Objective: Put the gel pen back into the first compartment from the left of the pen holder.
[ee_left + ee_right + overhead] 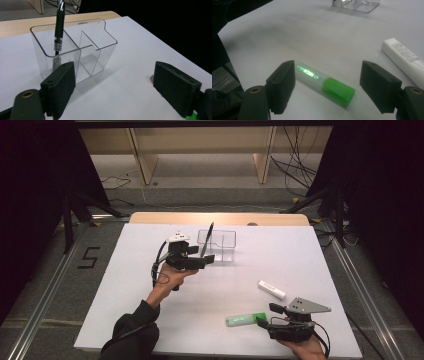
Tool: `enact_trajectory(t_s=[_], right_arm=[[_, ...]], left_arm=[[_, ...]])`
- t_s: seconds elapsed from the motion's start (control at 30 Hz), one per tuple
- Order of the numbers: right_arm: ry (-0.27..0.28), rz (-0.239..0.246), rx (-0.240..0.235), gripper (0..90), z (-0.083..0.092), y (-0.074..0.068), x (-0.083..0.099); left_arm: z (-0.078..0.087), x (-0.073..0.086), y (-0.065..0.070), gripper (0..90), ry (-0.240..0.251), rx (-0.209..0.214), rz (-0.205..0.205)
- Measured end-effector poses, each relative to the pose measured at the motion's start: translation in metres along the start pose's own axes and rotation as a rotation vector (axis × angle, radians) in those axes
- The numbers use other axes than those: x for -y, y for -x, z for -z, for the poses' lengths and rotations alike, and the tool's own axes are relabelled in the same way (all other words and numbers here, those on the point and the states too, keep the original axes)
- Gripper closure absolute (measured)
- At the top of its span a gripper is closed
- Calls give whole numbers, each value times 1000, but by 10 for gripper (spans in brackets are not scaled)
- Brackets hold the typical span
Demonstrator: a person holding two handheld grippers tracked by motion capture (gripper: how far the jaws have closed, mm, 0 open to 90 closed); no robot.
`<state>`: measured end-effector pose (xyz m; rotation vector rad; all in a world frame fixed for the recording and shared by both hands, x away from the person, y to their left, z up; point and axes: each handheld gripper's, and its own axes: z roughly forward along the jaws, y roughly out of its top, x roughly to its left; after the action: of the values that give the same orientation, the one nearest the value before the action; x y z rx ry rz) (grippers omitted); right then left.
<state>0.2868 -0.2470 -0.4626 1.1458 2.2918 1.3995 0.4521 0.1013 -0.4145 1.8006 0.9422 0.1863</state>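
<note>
A clear two-compartment holder (223,251) (100,47) stands at the middle back of the white table (150,320). A black pen (207,240) (59,27) stands tilted in its left compartment. My left gripper (202,257) (113,75) hovers just in front of the holder, open, with nothing between its jaws. A green highlighter (245,319) (322,82) lies flat near the front right edge. My right gripper (266,315) (328,70) is open at its capped end; the jaws stand on either side of it, apart from it.
A white tube (271,289) (404,56) lies on the table just beyond the right gripper. The holder's base (355,5) appears far off in the right gripper view. Black stands and cables flank the table; a wooden edge runs along its back.
</note>
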Motion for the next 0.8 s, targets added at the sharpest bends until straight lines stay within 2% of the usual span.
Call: enact_trajectory(t_s=[0.23,0.8], right_arm=[[1,-6,5,294,0,1,0],[1,-14,24,294,2,5,1]], left_arm=[[2,10,2,178,-13,9,-1],[3,20,16,170,-42,24,-52]])
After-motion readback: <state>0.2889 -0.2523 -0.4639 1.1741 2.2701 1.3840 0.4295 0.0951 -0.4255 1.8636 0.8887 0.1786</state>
